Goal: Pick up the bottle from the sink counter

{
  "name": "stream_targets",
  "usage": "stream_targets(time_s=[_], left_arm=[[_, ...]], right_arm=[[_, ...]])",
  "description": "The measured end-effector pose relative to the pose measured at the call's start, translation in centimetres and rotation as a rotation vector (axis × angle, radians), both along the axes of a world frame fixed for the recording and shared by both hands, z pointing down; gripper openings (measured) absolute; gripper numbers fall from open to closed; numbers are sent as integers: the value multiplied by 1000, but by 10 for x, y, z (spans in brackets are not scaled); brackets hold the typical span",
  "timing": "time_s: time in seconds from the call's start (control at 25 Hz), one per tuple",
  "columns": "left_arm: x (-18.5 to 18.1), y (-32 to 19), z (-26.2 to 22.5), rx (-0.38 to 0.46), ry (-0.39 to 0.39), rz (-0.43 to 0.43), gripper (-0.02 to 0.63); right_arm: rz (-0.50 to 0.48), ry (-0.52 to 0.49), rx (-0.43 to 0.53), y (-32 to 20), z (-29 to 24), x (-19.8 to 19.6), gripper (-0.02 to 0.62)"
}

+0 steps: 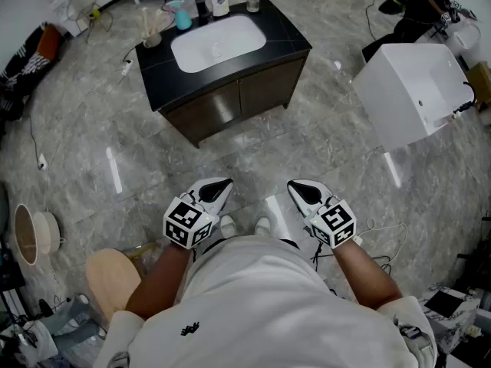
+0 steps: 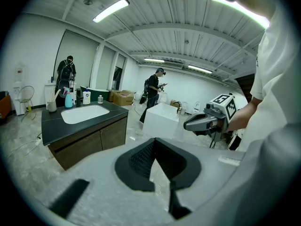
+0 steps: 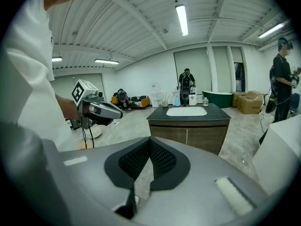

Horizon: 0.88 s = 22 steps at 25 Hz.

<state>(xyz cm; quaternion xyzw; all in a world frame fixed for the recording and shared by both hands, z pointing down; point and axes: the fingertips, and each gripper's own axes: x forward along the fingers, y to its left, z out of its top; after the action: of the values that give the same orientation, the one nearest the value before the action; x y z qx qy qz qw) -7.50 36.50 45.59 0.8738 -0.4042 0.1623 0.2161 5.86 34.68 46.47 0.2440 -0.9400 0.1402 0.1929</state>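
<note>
The black sink counter [image 1: 288,33] with its white basin stands well ahead of me across the floor. At its back edge stand a white pump bottle [image 1: 219,2], a teal bottle [image 1: 182,19], a small jar [image 1: 253,4] and a cup [image 1: 151,37]. Both grippers hover low near the person's body, far from the counter. My left gripper [image 1: 222,185] is shut and empty, as is my right gripper [image 1: 298,186]. The left gripper view shows its jaws [image 2: 155,147] closed, with the counter [image 2: 77,128] at the left. In the right gripper view the closed jaws [image 3: 150,143] point at the counter [image 3: 188,115].
A white box-like unit [image 1: 414,90] stands on the floor at the right. A round wooden stool [image 1: 111,278] and clutter lie at the lower left. Cables trail over the marble floor. People stand behind the counter [image 3: 186,81] and at the far right [image 3: 283,74].
</note>
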Motion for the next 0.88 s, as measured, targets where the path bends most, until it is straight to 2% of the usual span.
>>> stream_targets(time_s=[0.2,0.4,0.6,0.72,0.88], left_arm=[[23,-18,-5,19,0,-21,18],[33,-34,-10,34,2,-43,66],[21,-57,-12,33,20,-63,126],[7,-79,-12,43,36,-75,156],[-7,-119,-11,66,49,-45,210]], right_arm=[[-12,-12,6,-11,0,24,11],[-22,-23,7,-24,6,37,11],[-31,-55,-35,-31,12,29,12],[-4,-56,-24,-44,14,23,12],[52,-44,-28,-73,19,14,14]])
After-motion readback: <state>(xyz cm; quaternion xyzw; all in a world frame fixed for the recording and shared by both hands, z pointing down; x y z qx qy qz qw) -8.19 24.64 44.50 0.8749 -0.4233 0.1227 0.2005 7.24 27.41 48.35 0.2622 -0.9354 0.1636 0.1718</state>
